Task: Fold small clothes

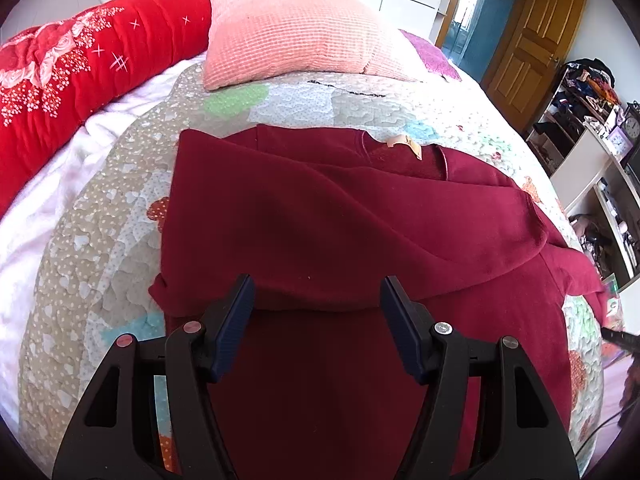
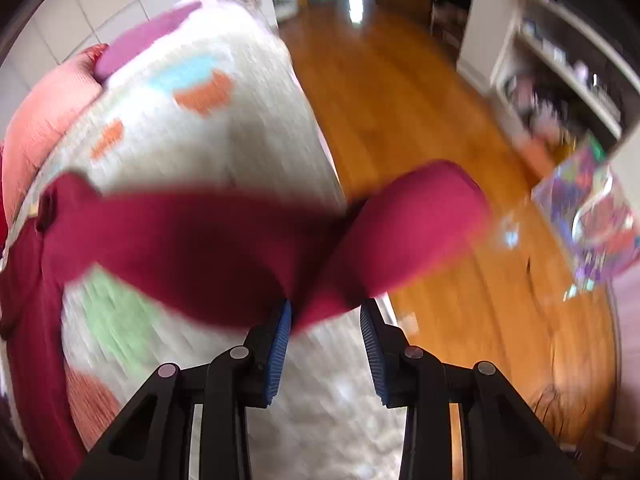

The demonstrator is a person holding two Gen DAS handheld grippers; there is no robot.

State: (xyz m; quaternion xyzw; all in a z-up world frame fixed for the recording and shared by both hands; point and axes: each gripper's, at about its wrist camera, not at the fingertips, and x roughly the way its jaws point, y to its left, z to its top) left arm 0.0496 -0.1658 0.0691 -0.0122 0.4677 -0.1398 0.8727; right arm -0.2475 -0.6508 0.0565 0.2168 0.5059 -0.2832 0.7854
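Note:
A dark red sweater lies on the patchwork quilt, its left sleeve folded across the body and a tan label at the collar. My left gripper is open and empty, hovering just above the sweater's lower half. In the blurred right wrist view the sweater's right sleeve is lifted off the quilt near the bed's right edge. My right gripper has its jaws apart with the sleeve cloth between the blue pads; whether they pinch it is unclear.
A pink pillow and a red floral duvet lie at the head of the bed. White shelves with clutter stand to the right. Wooden floor and a shiny patterned bag lie beside the bed.

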